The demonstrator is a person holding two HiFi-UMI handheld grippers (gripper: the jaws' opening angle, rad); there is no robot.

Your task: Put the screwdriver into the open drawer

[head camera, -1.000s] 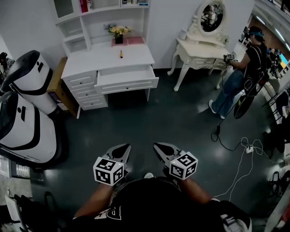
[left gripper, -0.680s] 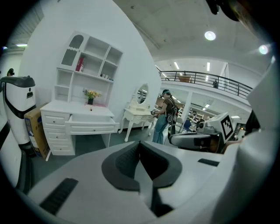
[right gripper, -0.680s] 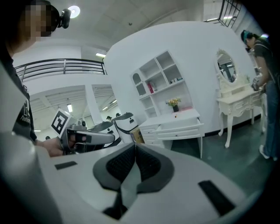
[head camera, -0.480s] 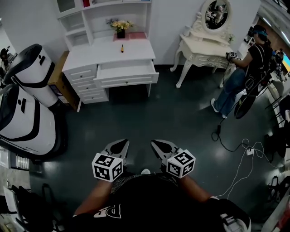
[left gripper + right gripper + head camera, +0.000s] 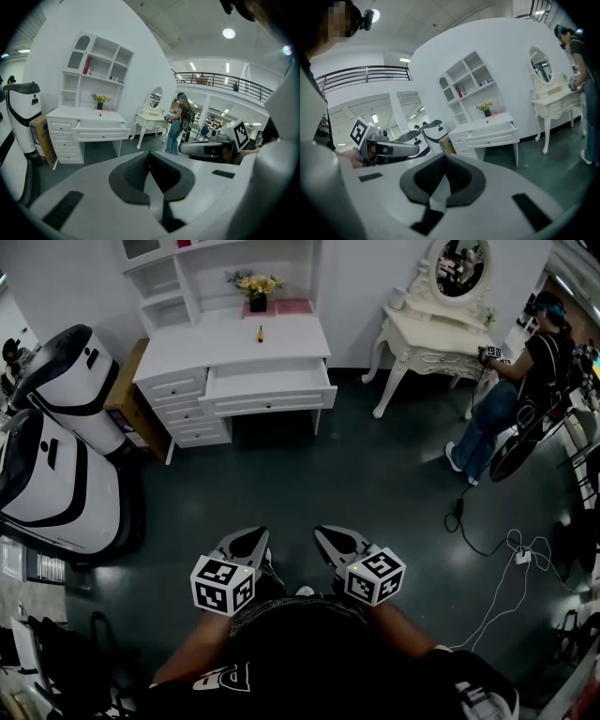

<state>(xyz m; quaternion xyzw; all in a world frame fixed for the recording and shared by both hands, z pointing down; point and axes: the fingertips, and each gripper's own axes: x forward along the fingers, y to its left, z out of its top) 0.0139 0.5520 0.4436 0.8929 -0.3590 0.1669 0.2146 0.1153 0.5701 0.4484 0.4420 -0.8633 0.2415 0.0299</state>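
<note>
The screwdriver [image 5: 260, 333] lies on the white surface [image 5: 206, 351] near its back edge, just in front of the flowers [image 5: 255, 284]. Below it the drawer [image 5: 267, 381] stands pulled out. Well apart from it, across the dark floor [image 5: 328, 474], the left hand-held gripper [image 5: 246, 542] and right hand-held gripper [image 5: 336, 540] are held side by side, both clenched shut on nothing.

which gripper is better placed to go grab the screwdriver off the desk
Left, marginally: the screwdriver on the desk lines up straight ahead of the left gripper; the right gripper sits further aside. Both are far off, jaws together.
</note>
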